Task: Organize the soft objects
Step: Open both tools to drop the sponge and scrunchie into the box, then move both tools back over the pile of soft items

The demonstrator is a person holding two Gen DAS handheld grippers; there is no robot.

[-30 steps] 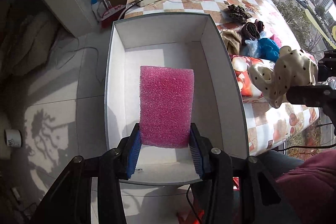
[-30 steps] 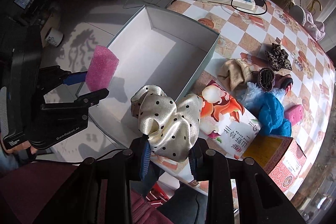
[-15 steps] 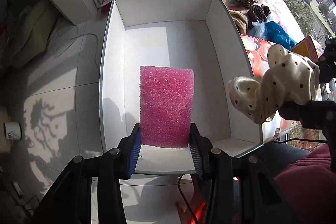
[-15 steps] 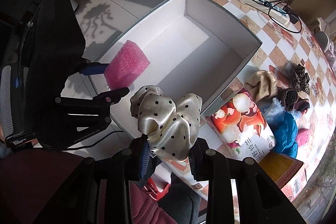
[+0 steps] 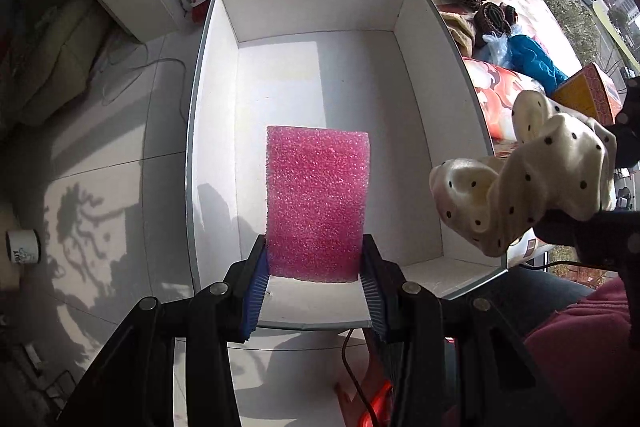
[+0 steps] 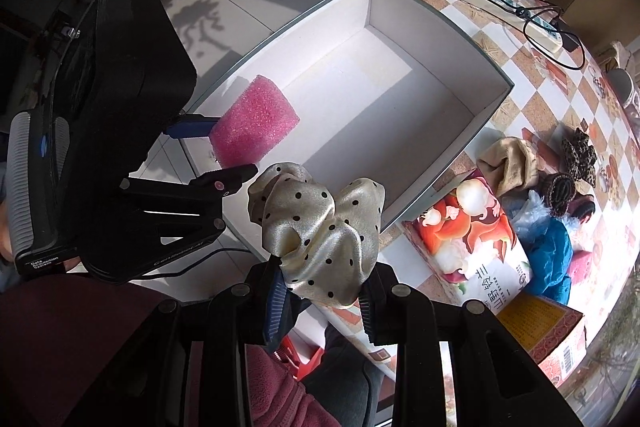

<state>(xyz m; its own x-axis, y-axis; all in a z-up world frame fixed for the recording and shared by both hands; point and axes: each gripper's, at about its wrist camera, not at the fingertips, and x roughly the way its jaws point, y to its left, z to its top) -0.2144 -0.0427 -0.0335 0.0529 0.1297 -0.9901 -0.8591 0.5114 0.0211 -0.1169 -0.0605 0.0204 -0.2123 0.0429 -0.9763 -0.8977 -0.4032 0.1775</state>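
Nothing yet laid in the white box point(image 5: 404, 75): bare floor inside, both soft pieces held above it. Pink foam block point(image 5: 317, 201) pinched between the blue-padded fingers point(image 5: 256, 287) of the left gripper point(image 5: 316, 291), hanging straight down over the near end of the box; coarse, open-celled, sparkly in the sun, a neat rectangular slab with square edges, barely dented by the squeeze. Cream satin scrunchie point(image 6: 320, 235) clamped in the right gripper point(image 6: 320, 301), fingers clenched tight on its lower fold, poised just over the box's near right corner; glossy, gathered into loose ruffles, dotted black, limp enough to flop over the finger tips. Judged from this: early in the job, two drops about due, most of the sorting left. Box itself stiff card, matt white within, thin grey-green rim, perched at the edge of the surface point(image 6: 532, 75) and jutting out over the tiled floor. Waiting on the chequered oilcloth of the surface: a beige knit piece point(image 6: 508, 163), a leopard-print scrunchie point(image 6: 580, 157), a dark ribbed roll point(image 6: 562, 189), a blue fuzzy cloth point(image 6: 550, 259) with crinkled clear plastic beside it, something small and pink point(image 6: 580, 263). Nearby too, a printed tissue pack point(image 6: 472, 235), an orange carton point(image 6: 540, 323), a white power strip point(image 6: 508, 7) with black cable. Maroon sleeve at the bottom edge.
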